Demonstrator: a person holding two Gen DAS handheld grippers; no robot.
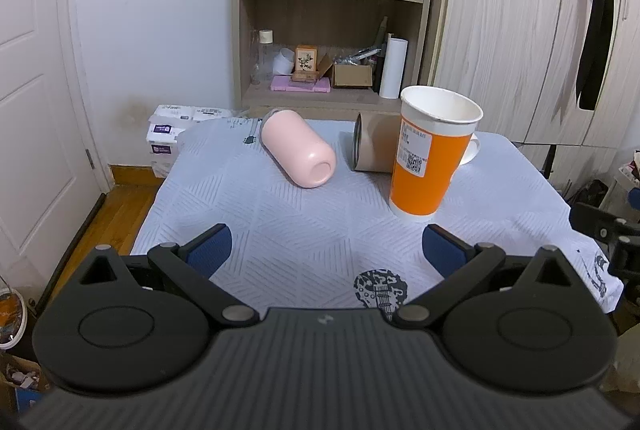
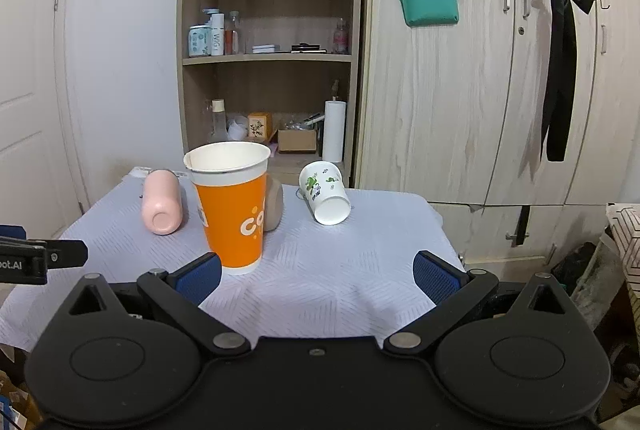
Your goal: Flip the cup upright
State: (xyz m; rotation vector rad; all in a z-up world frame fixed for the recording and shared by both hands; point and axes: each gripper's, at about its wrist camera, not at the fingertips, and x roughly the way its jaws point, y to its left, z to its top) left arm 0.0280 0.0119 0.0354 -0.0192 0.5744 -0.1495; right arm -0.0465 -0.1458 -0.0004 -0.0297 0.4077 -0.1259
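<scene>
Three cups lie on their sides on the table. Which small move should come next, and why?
Probably move the open right tool forward toward the white paper cup with green print. It lies on its side nearest that tool with nothing in front, whereas the upright orange paper cup partly hides the brown cup.

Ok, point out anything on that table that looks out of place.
Three things lie tipped on their sides: the pink bottle at the back left, a brown cup behind the upright orange cup, and a white cup with green print to the right. No spill is visible.
</scene>
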